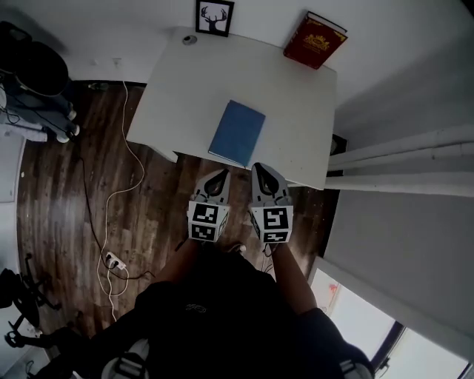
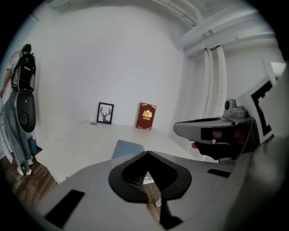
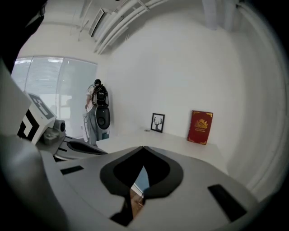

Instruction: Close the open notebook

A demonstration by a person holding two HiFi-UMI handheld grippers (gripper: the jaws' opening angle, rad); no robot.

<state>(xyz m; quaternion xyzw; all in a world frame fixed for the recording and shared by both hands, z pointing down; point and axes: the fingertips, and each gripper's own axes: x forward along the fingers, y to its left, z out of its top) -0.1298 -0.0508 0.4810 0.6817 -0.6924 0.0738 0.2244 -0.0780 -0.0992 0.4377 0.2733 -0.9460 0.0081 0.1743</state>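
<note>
You stood at a white table pushed into the corner of a white-walled room, with dark wooden floor on its left and near sides. Against the far wall leaned a framed deer picture and, to its right, a red book. A white cable trailed across the floor to a power strip. White pipes ran along the right wall.

The blue notebook lay closed and flat on the near half of the table, cover up. Your left gripper and right gripper were side by side at the table's near edge, just short of the notebook and clear of it. Both had their jaws brought together at the tips, with nothing in them.
</note>
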